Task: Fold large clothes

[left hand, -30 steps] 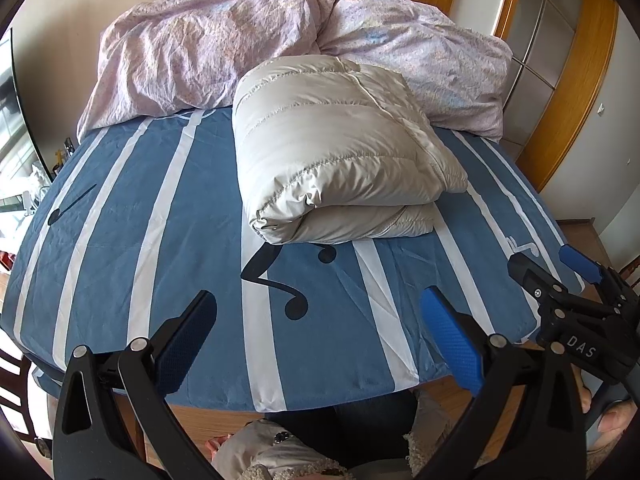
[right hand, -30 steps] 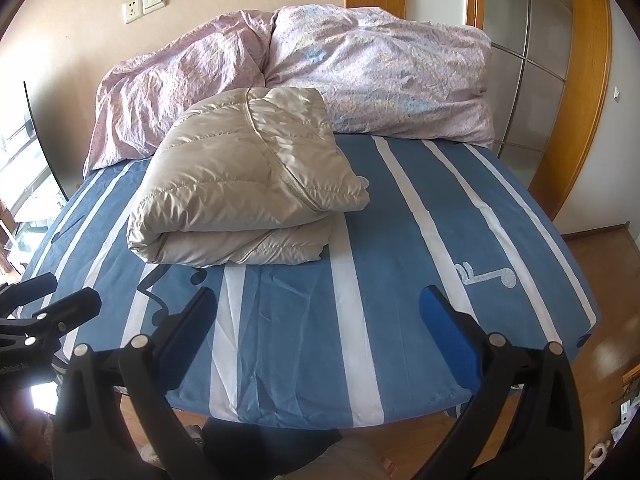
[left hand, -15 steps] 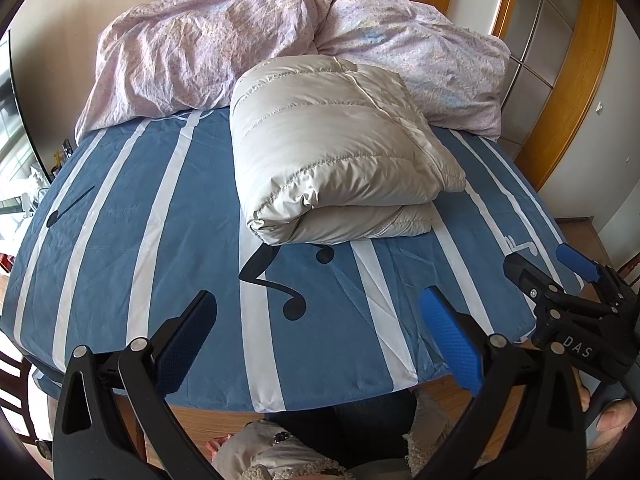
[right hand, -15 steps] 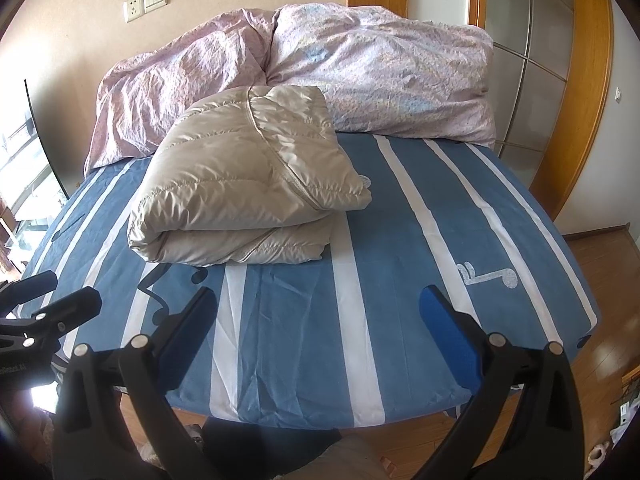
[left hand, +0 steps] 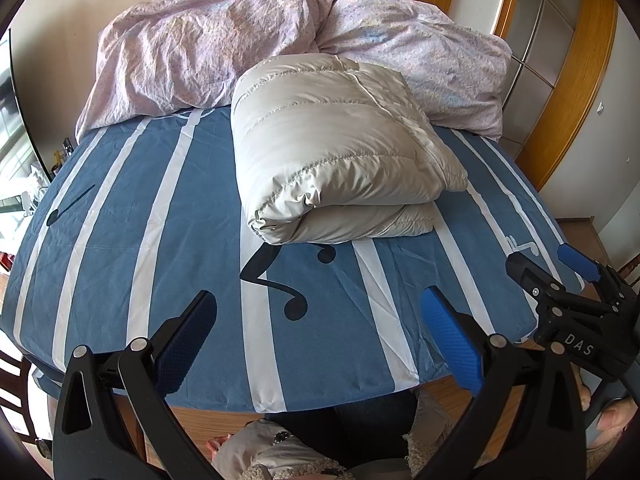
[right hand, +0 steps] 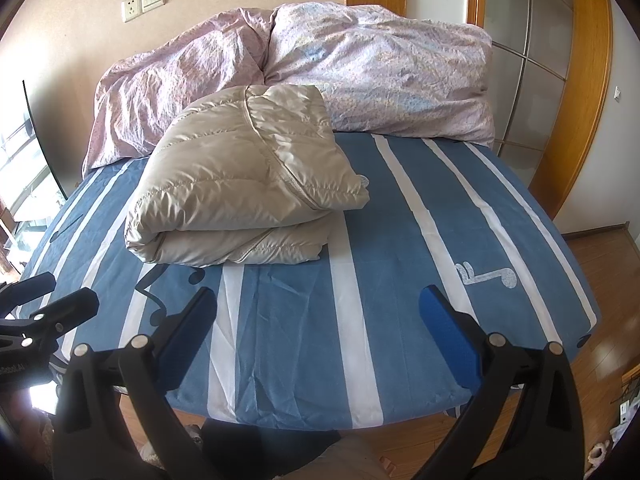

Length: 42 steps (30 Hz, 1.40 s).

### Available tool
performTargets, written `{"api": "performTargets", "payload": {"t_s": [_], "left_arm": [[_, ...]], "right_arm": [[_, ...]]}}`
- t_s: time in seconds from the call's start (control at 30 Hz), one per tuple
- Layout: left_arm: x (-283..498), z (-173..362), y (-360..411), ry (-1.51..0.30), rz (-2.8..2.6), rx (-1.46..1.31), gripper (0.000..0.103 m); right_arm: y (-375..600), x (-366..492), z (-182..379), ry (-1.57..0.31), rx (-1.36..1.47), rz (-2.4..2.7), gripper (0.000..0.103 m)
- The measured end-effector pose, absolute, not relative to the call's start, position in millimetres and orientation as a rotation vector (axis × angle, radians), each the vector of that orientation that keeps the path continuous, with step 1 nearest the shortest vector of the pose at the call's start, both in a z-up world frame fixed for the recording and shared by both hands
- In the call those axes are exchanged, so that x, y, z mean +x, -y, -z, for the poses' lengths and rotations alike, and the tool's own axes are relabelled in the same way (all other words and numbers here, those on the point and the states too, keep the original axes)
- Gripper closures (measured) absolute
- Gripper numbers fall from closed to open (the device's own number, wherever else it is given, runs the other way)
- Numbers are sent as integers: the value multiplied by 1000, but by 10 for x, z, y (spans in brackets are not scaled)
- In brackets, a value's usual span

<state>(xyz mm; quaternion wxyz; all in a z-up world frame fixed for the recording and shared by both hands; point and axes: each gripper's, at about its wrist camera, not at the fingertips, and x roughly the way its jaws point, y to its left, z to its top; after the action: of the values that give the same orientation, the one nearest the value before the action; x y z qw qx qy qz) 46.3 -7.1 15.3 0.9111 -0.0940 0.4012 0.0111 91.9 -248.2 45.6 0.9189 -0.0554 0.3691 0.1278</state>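
A beige puffer jacket (left hand: pixel 340 152) lies folded into a thick bundle on the blue striped bed sheet (left hand: pixel 160 240); it also shows in the right wrist view (right hand: pixel 240 188). My left gripper (left hand: pixel 318 336) is open and empty, held back over the near edge of the bed, well short of the jacket. My right gripper (right hand: pixel 318 332) is open and empty, also near the bed's front edge, to the right of the jacket. The right gripper shows at the right of the left wrist view (left hand: pixel 556 276), and the left gripper at the left of the right wrist view (right hand: pixel 40 300).
A crumpled pink duvet (left hand: pixel 240 40) is piled along the head of the bed, touching the jacket's far side (right hand: pixel 360 64). A wooden wardrobe frame (right hand: pixel 588 80) stands at the right. Wooden floor (right hand: pixel 608 272) lies right of the bed. The person's legs are below the bed edge.
Both grippers stay open and empty near the bed's front edge. The views shift only slightly; the jacket has not moved.
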Motion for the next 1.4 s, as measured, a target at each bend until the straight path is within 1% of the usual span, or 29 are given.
{"api": "performTargets", "payload": {"t_s": [1.4], "left_arm": [[497, -123, 39, -835, -20, -196, 1]], "right_arm": [[2500, 950, -434, -760, -114, -266, 2]]}}
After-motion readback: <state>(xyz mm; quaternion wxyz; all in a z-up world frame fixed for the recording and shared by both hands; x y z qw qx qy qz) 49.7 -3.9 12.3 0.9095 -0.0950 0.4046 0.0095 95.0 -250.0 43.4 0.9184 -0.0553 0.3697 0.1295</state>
